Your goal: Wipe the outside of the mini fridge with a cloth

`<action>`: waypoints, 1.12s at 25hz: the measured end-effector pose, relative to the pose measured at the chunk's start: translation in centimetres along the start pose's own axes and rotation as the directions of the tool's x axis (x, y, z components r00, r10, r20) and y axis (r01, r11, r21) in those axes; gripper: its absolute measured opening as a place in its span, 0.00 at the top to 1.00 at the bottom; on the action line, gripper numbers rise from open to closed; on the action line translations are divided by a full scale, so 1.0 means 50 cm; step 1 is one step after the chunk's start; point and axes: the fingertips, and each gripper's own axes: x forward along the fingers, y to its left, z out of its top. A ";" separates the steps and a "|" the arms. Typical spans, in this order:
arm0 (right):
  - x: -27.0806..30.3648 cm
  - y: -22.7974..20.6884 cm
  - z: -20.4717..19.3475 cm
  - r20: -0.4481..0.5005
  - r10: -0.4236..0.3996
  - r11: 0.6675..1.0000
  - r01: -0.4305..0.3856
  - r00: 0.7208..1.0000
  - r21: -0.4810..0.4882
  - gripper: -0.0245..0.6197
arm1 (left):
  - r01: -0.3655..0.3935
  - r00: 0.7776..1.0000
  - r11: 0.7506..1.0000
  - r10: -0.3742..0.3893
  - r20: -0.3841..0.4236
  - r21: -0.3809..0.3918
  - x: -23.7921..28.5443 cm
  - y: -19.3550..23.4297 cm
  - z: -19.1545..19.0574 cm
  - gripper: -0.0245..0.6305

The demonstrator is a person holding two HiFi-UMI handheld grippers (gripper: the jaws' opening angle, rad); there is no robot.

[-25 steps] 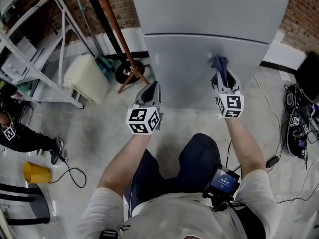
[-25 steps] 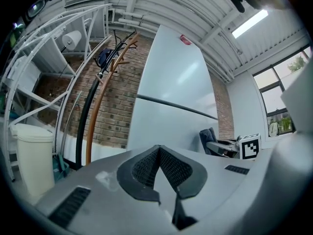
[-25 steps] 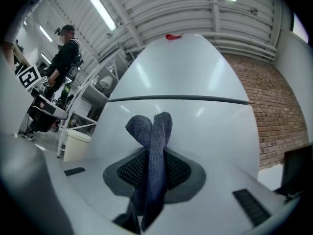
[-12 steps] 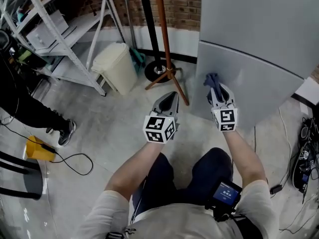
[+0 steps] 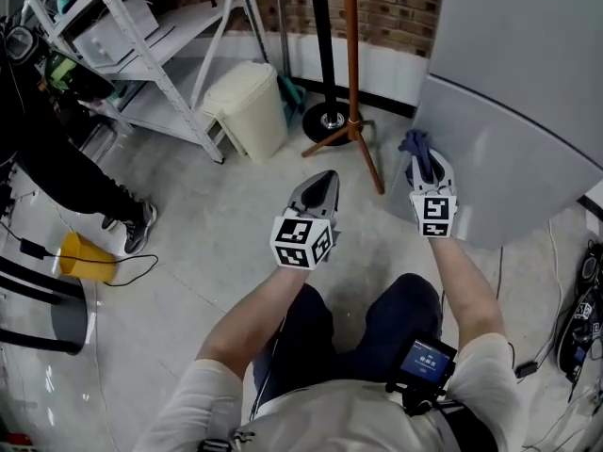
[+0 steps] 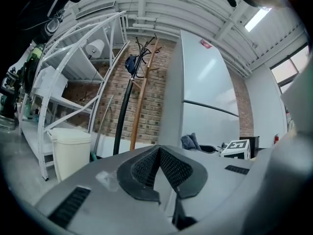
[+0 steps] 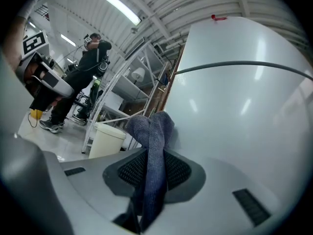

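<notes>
The grey mini fridge (image 5: 513, 158) stands at the upper right, its door seam running across it. My right gripper (image 5: 424, 165) is shut on a blue-grey cloth (image 5: 417, 149), whose bunched end lies against the left edge of the fridge's lower door. In the right gripper view the cloth (image 7: 154, 131) runs up between the jaws of my right gripper (image 7: 154, 153) and rests on the fridge wall (image 7: 234, 106). My left gripper (image 5: 324, 179) hangs shut and holding nothing over the floor, left of the fridge. In the left gripper view the left gripper (image 6: 159, 148) points at the fridge's corner (image 6: 205, 97).
A white bin (image 5: 250, 109) and a coat stand with a wooden pole (image 5: 350, 64) stand just left of the fridge. Metal shelving (image 5: 141, 55) fills the upper left, with a person in black (image 5: 57, 168) beside it. A yellow cup (image 5: 85, 257) and cables (image 5: 584, 318) lie on the floor.
The right gripper has carried the cloth leftward across the lower door, from near its middle to its left edge. The left gripper stays shut, off the fridge.
</notes>
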 end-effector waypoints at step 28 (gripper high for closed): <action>-0.218 -0.254 -0.093 -0.045 -0.175 0.984 0.176 0.984 0.022 0.83 | 0.208 0.976 0.978 -0.208 -0.067 -0.015 0.139 -0.249 -0.079 0.96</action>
